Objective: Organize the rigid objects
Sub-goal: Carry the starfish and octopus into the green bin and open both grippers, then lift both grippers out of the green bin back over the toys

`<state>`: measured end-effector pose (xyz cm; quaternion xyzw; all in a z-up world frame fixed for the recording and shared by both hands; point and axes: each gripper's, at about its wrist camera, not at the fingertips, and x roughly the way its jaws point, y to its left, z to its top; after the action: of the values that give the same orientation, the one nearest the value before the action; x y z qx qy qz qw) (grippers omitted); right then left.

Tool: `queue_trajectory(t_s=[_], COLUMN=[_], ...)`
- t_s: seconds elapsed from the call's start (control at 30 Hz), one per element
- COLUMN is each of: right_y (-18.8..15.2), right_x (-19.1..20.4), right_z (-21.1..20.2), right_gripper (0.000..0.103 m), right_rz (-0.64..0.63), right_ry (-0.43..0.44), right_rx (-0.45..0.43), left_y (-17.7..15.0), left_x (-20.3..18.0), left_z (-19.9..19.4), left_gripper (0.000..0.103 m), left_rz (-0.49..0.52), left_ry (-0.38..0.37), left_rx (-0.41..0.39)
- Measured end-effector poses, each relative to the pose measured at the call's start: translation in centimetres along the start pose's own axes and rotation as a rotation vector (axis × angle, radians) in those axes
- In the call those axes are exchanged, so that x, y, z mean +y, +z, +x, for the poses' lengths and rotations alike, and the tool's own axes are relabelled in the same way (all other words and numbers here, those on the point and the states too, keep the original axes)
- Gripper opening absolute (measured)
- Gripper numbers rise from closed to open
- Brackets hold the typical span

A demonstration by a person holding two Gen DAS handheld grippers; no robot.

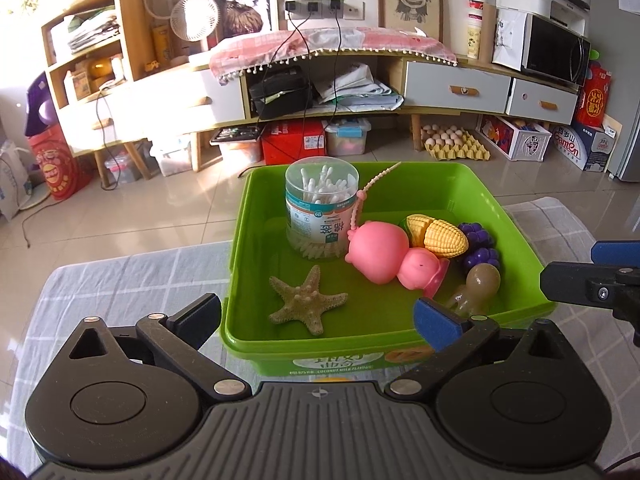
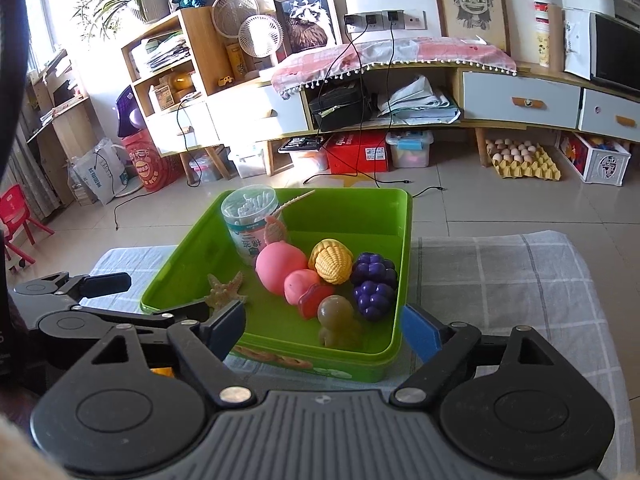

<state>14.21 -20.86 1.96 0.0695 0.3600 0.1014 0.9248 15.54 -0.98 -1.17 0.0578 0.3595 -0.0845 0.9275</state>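
1. A green bin (image 1: 516,232) sits on a table covered with a grey checked cloth (image 1: 120,280); every place below is given relative to this bin
2. Inside it, at the far left corner, a clear tub of cotton swabs (image 1: 321,208) stands upright
3. Just right of the tub lies a pink pig toy (image 1: 384,254), its pink cord running up toward the far wall of the bin
4. A toy corn cob (image 1: 442,236) rests against the pig on its right side, and a bunch of purple toy grapes (image 1: 480,248) lies beyond the corn, close to the bin's right wall
5. A translucent brown octopus toy (image 1: 478,286) lies at the near right corner, in front of the grapes
6. A starfish (image 1: 306,300) lies flat on the bin floor toward the near left, apart from the other toys
7. The left gripper (image 1: 318,316) hovers at the bin's near wall with its jaws spread wide, one finger outside the left wall and the other over the near right part; nothing is between them
8. The right gripper (image 2: 324,330) hangs over the bin's near edge, its jaws also well apart and empty; the octopus shows between its fingers but no pad touches it
9. In the left wrist view the right gripper's fingers (image 1: 580,280) show just outside the bin's right wall
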Motion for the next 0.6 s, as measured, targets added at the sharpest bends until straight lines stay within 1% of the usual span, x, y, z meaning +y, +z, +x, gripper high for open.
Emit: queue_trajectory(t_s=[0.17,0.27,0.33,0.47,0.6], right_y=[-1.0,-2.0,-2.8,-4.4,-6.1], right_x=[0.1,-0.1,-0.2,-0.4,-0.1], right_z=[-1.4,-1.9,-2.1,-2.1,-2.2], right_gripper=[0.061,0.062,0.062,0.066,0.067], right_rz=[-0.013,-0.02,-0.016,-0.011,-0.055], right_ry=[-0.004,0.001,-0.007,0.01,0.015], right_rx=[0.043,0.08,0.094,0.119,0.132], left_y=[-1.1,-1.9,-2.5,-4.2,-5.8], left_x=[0.4,0.7,1.1,1.5,1.3], left_z=[-1.7,-2.6,-3.3,-3.9,-4.2], left_gripper=[0.099,0.099,0.099,0.099,0.099], left_rz=[-0.015,-0.009,-0.023,-0.052,-0.017], left_ry=[-0.003,0.004,0.005,-0.023,-0.03], left_rx=[0.026,0.041,0.046,0.065,0.061])
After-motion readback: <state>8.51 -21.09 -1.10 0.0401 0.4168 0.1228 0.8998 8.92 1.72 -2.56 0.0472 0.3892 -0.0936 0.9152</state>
